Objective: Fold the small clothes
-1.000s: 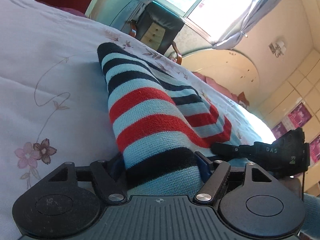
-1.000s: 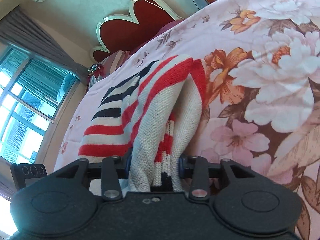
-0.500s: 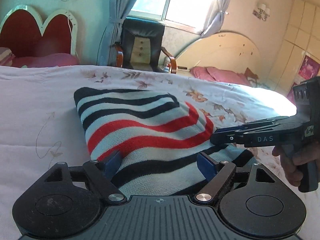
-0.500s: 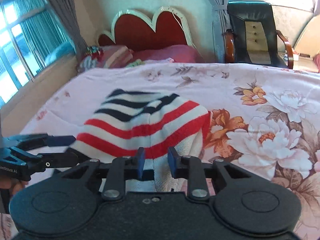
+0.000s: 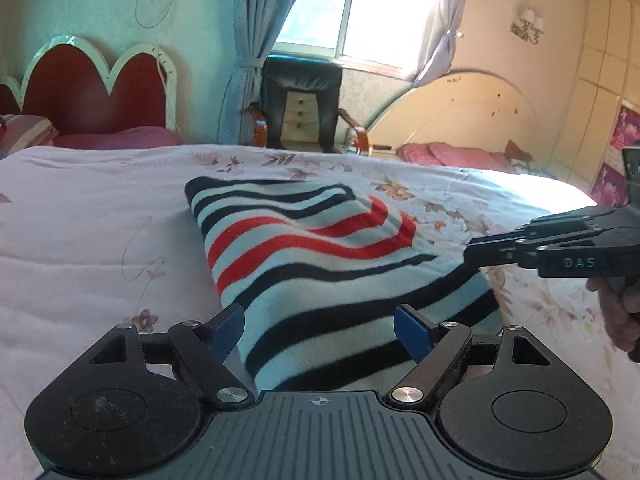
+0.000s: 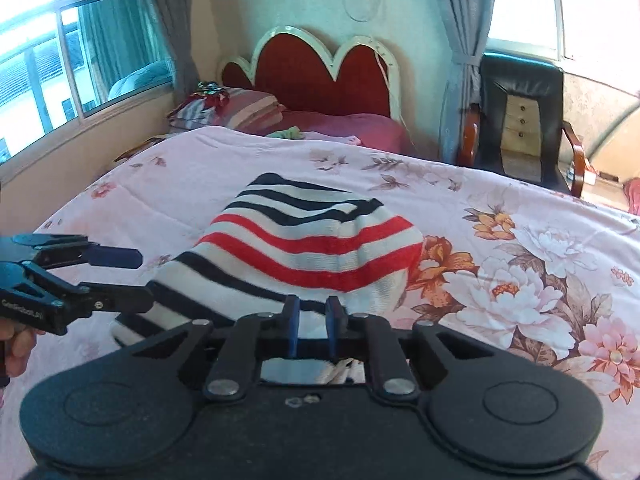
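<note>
A small knitted sweater (image 5: 312, 264) with pale blue, black and red stripes lies folded on the bed; it also shows in the right wrist view (image 6: 312, 248). My left gripper (image 5: 320, 330) is open, its blue pads either side of the sweater's near edge, holding nothing. It also shows from the side in the right wrist view (image 6: 128, 280), jaws apart at the sweater's left corner. My right gripper (image 6: 314, 322) has a narrow gap between its pads and hovers over the near edge with no cloth between them. From the left wrist view it (image 5: 480, 250) looks closed, beside the sweater's right corner.
The bed has a pink floral quilt (image 6: 520, 272). A red scalloped headboard (image 6: 320, 68) and pillows (image 6: 224, 108) lie at the far end. A black armchair (image 5: 300, 104) stands by the window, with a second bed (image 5: 460, 156) to the right.
Both grippers have let go of the sweater and drawn back and up. The sweater, lifted and bunched a second ago, now lies flat and folded on the quilt.
</note>
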`<action>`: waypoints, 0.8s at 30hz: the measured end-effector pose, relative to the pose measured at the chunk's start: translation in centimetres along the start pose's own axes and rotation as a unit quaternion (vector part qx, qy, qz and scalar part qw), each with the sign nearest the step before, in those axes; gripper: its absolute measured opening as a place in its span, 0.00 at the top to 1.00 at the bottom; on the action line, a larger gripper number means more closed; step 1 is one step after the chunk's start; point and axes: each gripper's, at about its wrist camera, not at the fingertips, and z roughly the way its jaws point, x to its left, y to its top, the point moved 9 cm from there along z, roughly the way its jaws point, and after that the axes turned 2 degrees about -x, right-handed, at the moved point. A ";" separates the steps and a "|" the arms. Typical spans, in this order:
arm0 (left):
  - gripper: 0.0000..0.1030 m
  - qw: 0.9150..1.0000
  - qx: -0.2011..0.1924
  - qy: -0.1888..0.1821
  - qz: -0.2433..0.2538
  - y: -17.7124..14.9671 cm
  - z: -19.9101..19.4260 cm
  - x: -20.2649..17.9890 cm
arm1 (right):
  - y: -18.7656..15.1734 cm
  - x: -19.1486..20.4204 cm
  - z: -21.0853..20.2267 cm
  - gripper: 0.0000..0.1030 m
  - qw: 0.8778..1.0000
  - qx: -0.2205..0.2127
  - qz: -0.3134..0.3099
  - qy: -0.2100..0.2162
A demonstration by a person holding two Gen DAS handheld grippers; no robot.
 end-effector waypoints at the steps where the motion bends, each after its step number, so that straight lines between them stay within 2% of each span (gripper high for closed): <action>1: 0.21 1.000 0.007 0.007 -0.011 -0.5 0.1 0.4 | -0.3 0.7 -0.1 0.86 1.000 0.004 -0.012 0.000; 3: 0.21 0.999 0.023 0.014 -0.026 -1.4 0.6 0.9 | -1.1 1.3 0.3 0.86 0.999 0.020 -0.030 -0.011; 7: 0.21 0.998 0.055 0.035 -0.018 -3.2 1.7 0.8 | -3.5 0.1 2.2 1.00 0.996 0.067 -0.030 -0.043; 14: 0.21 0.996 0.057 0.051 -0.040 -5.0 0.7 0.8 | -4.3 -0.3 2.2 1.00 0.996 0.065 -0.003 -0.057; 15: 0.21 0.996 0.054 0.054 -0.037 -4.9 0.3 0.7 | -4.1 -0.1 1.8 0.96 0.996 0.061 0.002 -0.060; 16: 0.21 0.997 0.051 0.055 -0.034 -4.7 -0.1 0.4 | -3.8 0.2 1.1 0.81 0.997 0.052 0.007 -0.057; 18: 0.21 0.997 0.043 0.060 -0.029 -4.4 -1.3 -0.1 | -3.4 0.5 -0.5 0.65 0.998 0.034 0.013 -0.056; 21: 0.19 0.997 0.032 0.067 -0.025 -3.9 -3.2 -1.1 | -3.5 0.4 -2.4 0.63 0.998 0.030 0.024 -0.059; 22: 0.09 0.997 0.026 0.069 -0.024 -3.7 -3.8 -1.5 | -3.6 0.4 -3.1 0.59 0.997 0.029 0.030 -0.059; 24: 0.00 0.997 0.009 0.076 -0.022 -3.3 -5.2 -2.5 | -3.6 0.3 -4.6 0.54 0.997 0.022 0.037 -0.062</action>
